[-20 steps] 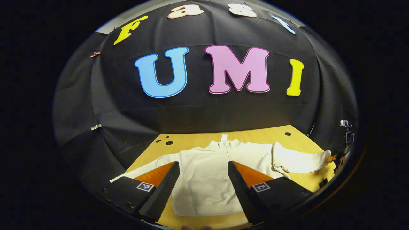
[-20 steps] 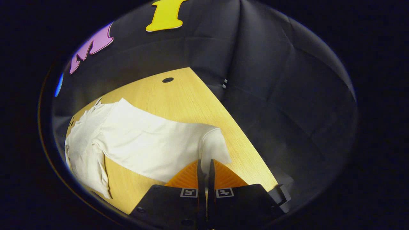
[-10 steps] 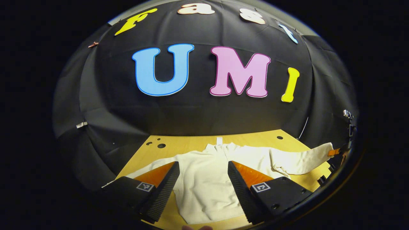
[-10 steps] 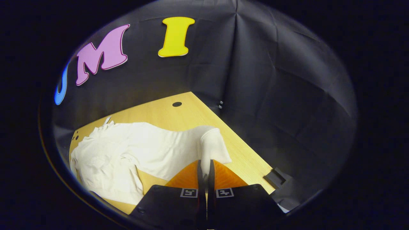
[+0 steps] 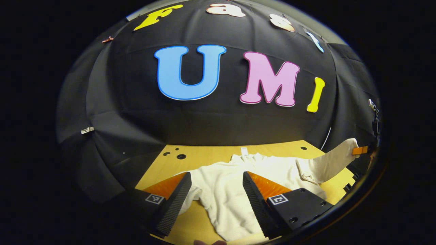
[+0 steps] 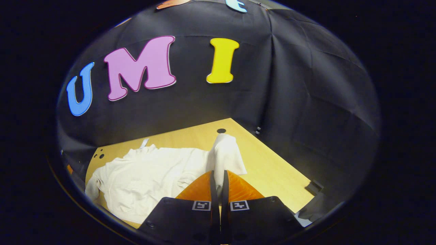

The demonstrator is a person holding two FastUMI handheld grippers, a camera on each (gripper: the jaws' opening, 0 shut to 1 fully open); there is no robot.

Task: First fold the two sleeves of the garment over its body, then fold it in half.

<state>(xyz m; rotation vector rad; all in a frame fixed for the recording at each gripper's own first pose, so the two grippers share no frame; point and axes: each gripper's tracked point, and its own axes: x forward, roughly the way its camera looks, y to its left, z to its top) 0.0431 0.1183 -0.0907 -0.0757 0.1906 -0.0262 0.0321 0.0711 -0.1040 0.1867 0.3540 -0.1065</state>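
One cream garment [image 5: 235, 190] lies spread on the wooden table [image 5: 204, 153], collar toward the booth wall. The right gripper [image 6: 217, 177] pinches one sleeve's cuff [image 6: 224, 153], lifted off the table. The left gripper [image 5: 216, 200] hovers above the garment's body, fingers wide apart, holding nothing.

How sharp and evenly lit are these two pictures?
Left gripper view: the white garment and wooden table are sharp and brightly lit, edges bowed by fisheye. Right gripper view: the lifted sleeve is crisp, the table's far right corner dims into shadow.
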